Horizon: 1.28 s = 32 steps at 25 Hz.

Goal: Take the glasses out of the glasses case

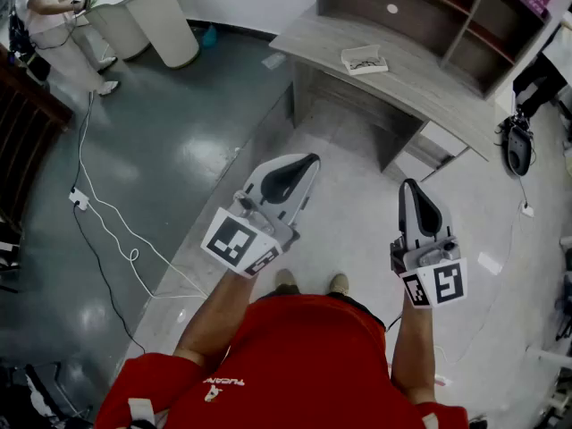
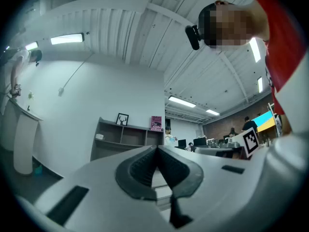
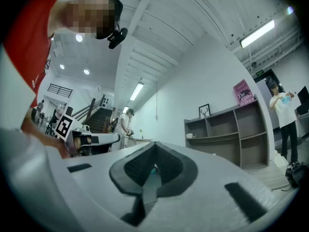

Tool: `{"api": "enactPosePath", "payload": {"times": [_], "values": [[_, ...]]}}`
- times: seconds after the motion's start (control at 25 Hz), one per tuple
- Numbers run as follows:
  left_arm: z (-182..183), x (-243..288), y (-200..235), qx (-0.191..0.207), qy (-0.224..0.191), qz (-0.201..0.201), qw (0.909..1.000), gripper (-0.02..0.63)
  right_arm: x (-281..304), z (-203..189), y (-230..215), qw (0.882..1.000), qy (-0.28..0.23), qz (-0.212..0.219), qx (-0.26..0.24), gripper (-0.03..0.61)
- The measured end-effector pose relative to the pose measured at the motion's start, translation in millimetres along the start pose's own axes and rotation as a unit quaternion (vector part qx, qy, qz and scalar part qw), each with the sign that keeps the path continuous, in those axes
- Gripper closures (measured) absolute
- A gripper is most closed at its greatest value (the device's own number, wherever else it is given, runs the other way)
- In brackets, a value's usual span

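Pale floor [image 1: 357, 231] under me. I stand well back from the grey desk-and-shelf unit [image 1: 420, 79].

Left gripper [image 1: 309, 160]: clenched. In the left gripper view the two ribbed pads [image 2: 140, 170] meet at the tips. Nothing is between them, only a sliver of the unit shows through the gap lower down. It touches nothing and hangs in the air in front of my left arm, nose aimed toward the unit and a bit upward. Its marker cube [image 1: 239, 242] sits at the near end.

Right gripper [image 1: 407, 185]: same story. The right gripper view shows its pads [image 3: 137, 166] closed tip to tip, empty, in contact with nothing. It is held out parallel to the left one, the two well apart, nose slightly up. Its marker cube [image 1: 435, 284] is by my wrist.

Glasses case [image 1: 357, 54]: white, lying open on the desk surface of the unit, near its front edge. It is well apart from both grippers, ahead of and between them in the head view.

Glasses [image 1: 364, 63]: dark thin frame, still inside the open case. Too small to tell whether the arms are folded.
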<state>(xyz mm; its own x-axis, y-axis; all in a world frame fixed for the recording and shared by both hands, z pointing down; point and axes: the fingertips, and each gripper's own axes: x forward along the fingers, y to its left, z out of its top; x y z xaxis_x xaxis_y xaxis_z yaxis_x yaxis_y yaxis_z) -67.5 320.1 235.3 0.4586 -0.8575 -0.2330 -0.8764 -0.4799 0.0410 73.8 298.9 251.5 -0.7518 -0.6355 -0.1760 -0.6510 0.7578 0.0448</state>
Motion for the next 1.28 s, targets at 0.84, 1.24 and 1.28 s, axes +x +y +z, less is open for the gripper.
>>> {"api": "enactPosePath", "payload": {"times": [0.84, 1.24, 1.28], "values": [[-21.9, -23.9, 77.3, -0.029, 0.013, -0.032, 0.999, 0.604, 49.1, -27.5, 39.2, 0.999, 0.021, -0.027, 0.014, 0.574], [-40.5, 53.9, 125.9, -0.013, 0.008, -0.027, 0.9995, 0.603, 107.3, -47.5, -40.1, 0.999, 0.012, -0.032, 0.006, 0.574], [-44.8, 68.8, 131.8, -0.01, 0.01, -0.027, 0.9995, 0.604, 116.2, -50.2, -54.3, 0.999, 0.01, -0.031, 0.003, 0.574]]}}
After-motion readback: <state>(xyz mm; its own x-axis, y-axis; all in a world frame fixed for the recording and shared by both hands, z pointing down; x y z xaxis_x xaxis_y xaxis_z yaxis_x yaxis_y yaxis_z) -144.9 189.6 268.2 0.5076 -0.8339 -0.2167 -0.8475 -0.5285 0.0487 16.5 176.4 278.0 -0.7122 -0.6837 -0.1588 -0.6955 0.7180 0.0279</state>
